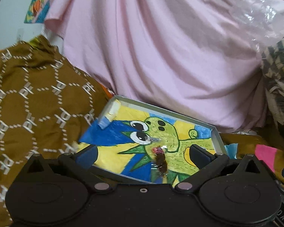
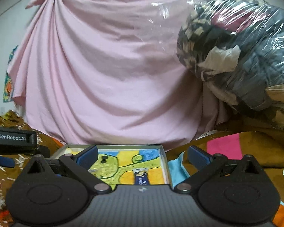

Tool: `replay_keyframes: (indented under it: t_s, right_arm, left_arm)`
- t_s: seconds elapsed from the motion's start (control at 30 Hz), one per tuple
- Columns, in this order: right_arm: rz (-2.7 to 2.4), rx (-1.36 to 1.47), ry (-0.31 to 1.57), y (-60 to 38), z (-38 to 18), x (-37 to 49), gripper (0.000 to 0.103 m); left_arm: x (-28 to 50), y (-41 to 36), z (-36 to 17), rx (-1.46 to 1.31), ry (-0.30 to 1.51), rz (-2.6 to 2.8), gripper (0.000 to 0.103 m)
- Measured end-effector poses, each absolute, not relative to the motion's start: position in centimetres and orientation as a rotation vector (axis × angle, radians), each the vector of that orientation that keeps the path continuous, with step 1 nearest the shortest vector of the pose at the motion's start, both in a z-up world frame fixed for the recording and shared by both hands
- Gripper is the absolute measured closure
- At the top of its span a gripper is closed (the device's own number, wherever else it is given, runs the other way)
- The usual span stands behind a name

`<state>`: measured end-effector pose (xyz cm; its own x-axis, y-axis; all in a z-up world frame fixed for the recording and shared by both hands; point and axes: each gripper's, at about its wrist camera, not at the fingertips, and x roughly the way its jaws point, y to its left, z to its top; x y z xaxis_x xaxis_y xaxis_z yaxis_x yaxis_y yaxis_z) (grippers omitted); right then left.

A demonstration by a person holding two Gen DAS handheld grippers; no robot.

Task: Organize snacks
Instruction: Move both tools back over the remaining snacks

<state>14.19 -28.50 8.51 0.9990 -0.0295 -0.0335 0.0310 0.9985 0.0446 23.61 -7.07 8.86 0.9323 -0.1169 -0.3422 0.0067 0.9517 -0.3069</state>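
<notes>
Both grippers, left [image 1: 143,151] and right [image 2: 142,156], are held with fingers apart and empty; snacks [image 1: 160,158] in the shallow tray [image 1: 216,140] could be knocked out.

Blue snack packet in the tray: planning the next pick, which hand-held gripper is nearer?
Right. The blue snack packet lies just ahead between the right hand-held gripper's open fingers; the left hand-held gripper is off by the tray's left side.

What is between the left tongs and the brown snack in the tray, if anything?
Nothing visible. The left tongs are open, with nothing between them, and the brown snack lies in plain view on the drawing in the tray. No other thing covers it or stands in front of it.
</notes>
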Motion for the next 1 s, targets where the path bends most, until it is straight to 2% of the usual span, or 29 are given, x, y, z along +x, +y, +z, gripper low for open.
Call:
replay_keyframes:
  t_s: [0.27, 0.63, 1.0]
  right_arm:
    - [0.021, 0.021, 0.067, -26.5, 8.8, 9.5, 0.000]
    - [0.114, -0.011, 0.171, -24.1, 7.1, 3.2, 0.000]
    - [0.219, -0.156, 0.344, -20.3, 3.9, 1.6, 0.000]
  left_arm:
    - [18.2, -3.9, 9.2, -0.275, 0.353, -0.062, 0.001]
    - [11.8, -1.1, 6.2, -0.228, 0.368, -0.040, 0.001]
    - [9.9, -0.4, 1.7, -0.170, 0.510, -0.115, 0.001]
